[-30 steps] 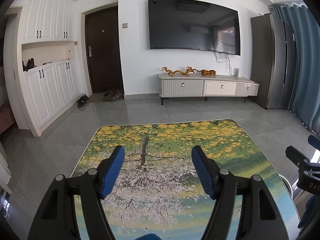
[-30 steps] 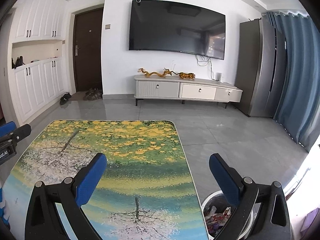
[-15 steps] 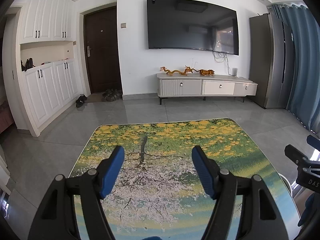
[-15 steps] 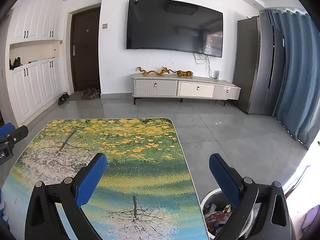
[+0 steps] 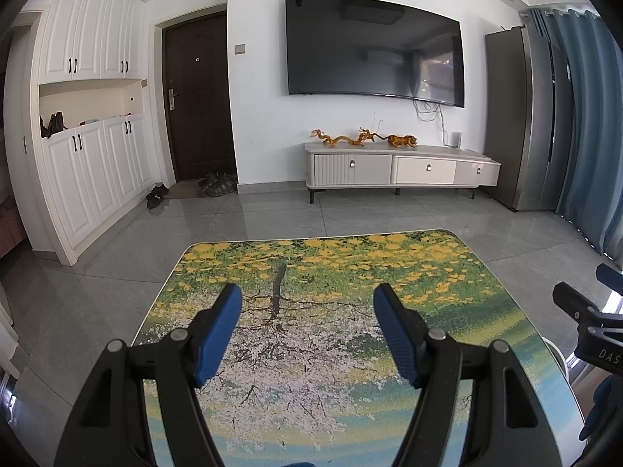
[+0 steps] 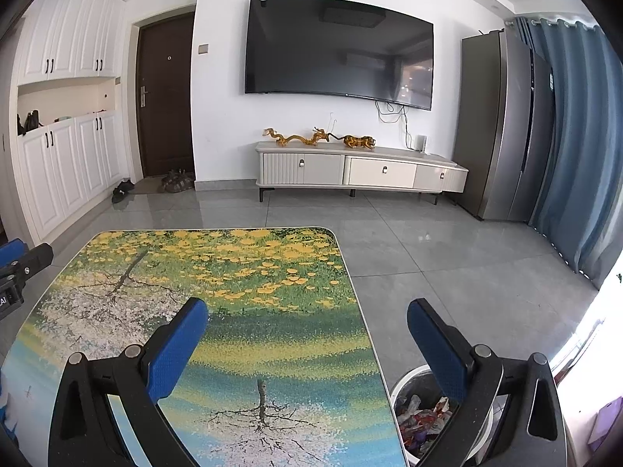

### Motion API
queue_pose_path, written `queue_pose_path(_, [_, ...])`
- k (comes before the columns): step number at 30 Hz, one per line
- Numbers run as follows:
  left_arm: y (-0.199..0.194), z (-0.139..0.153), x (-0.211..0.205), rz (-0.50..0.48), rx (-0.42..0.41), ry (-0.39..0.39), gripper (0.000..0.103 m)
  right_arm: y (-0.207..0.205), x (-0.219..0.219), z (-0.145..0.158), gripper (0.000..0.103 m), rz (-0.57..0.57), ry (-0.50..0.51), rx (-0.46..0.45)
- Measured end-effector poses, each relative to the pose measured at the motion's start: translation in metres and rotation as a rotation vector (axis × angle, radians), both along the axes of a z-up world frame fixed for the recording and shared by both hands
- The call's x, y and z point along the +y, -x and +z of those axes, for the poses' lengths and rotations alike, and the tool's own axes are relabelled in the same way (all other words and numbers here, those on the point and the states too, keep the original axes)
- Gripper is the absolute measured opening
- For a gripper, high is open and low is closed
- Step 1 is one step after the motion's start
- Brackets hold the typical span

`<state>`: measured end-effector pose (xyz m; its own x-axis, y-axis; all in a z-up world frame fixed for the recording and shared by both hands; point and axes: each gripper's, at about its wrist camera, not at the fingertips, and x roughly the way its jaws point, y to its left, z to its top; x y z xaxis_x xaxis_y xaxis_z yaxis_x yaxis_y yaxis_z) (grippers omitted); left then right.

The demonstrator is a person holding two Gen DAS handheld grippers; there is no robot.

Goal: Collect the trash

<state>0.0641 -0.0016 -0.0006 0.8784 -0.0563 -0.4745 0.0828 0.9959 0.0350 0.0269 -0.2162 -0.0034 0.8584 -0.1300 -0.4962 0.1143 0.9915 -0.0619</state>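
A white trash bin (image 6: 401,389) holding crumpled wrappers (image 6: 418,418) stands on the floor just right of the table, seen low in the right wrist view; its rim also shows in the left wrist view (image 5: 560,358). My left gripper (image 5: 307,305) is open and empty above the table with the tree-and-flower print (image 5: 311,264). My right gripper (image 6: 307,319) is open wide and empty, its right finger over the bin. No loose trash shows on the tabletop.
The table (image 6: 218,264) fills the foreground. Beyond it lie grey tile floor (image 6: 428,241), a TV cabinet (image 6: 362,171), a wall TV (image 6: 338,46), a fridge (image 6: 502,124), blue curtains (image 6: 576,148), white cupboards (image 5: 85,124) and shoes by the door (image 5: 218,186).
Both views have tilted up very slightly. The grippers stay open and nothing was picked up or let go.
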Motion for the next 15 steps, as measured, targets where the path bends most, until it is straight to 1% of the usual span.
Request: queue_pose_path(15, [-0.0039, -0.0042, -0.0017, -0.011, 0.004, 0.006, 0.069, -0.0005, -0.0018, -0.0038, 0.103, -0.003, -0.001, 0.004])
